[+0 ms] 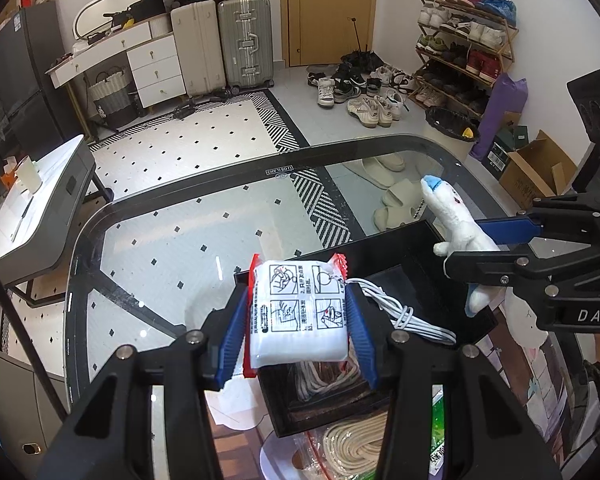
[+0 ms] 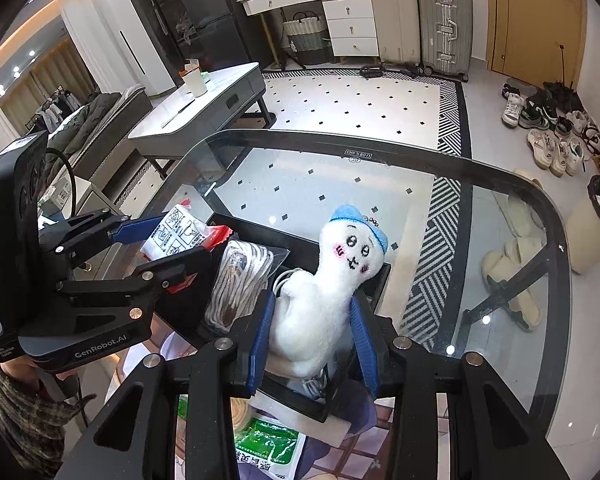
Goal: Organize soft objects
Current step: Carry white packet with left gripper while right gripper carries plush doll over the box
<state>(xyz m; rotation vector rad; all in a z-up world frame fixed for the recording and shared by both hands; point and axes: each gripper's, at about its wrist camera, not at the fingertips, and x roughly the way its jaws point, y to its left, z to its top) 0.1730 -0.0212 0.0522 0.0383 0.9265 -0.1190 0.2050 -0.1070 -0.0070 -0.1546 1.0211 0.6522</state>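
Note:
My left gripper [image 1: 298, 316] is shut on a white soft pack [image 1: 298, 312] with red ends and printed pictures, held over the near left corner of a black open box [image 1: 400, 248]. The pack also shows in the right wrist view [image 2: 180, 234]. My right gripper [image 2: 314, 328] is shut on a white plush toy [image 2: 320, 292] with a blue cap, held upright over the box's right side; it also shows in the left wrist view [image 1: 456, 220]. Inside the box lie a bundle of white rope [image 2: 236, 276] and a coiled white cable [image 1: 404, 312].
The box stands on a glass table with a dark rim [image 1: 172, 200]. A green packet [image 2: 268, 444] and a rope bundle [image 1: 352, 448] lie near the table's front. Beyond are a low grey table [image 2: 204, 108], suitcases [image 1: 244, 40], shoes [image 1: 360, 92] and a bin [image 1: 452, 128].

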